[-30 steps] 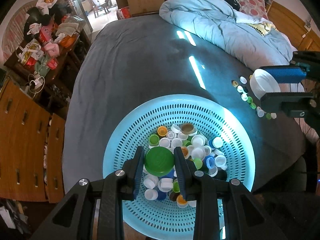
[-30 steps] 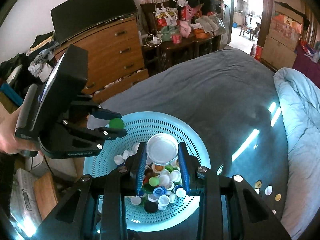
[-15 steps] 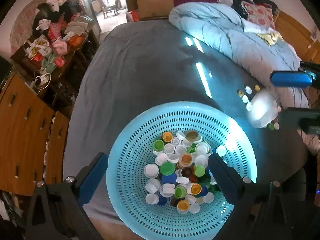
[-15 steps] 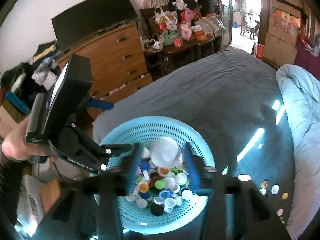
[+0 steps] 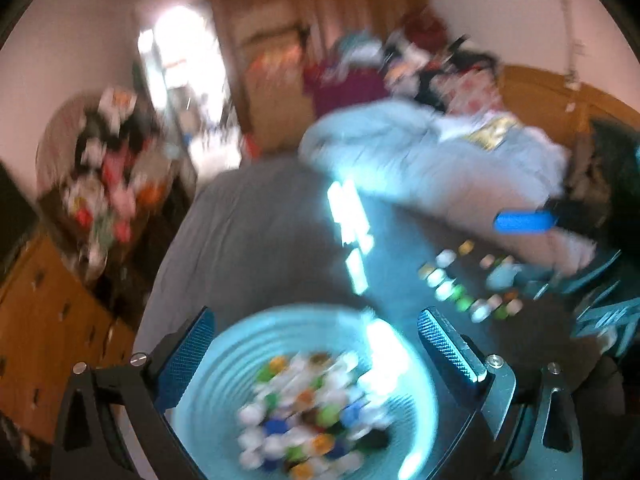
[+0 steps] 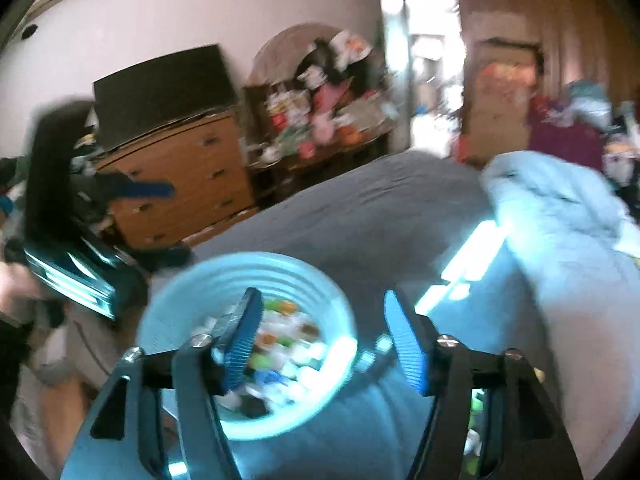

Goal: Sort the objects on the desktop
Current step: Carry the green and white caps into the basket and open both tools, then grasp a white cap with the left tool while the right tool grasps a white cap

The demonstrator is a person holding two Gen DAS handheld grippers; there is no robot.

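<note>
Both your grippers hang empty over the grey bedspread (image 5: 256,232). The left gripper (image 5: 316,344) stands wide apart; the right gripper (image 6: 320,344) has its jaws opening, nothing between them. The blue basket (image 5: 224,344) of bottle caps (image 5: 308,416) lies near and below both, left of the sorted caps (image 5: 460,280). Your left gripper sits squarer over the pile, probably the closer pick.

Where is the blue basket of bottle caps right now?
The blue basket sits bottom centre in both wrist views, on the grey bedcover, left of the sorted caps.
</note>
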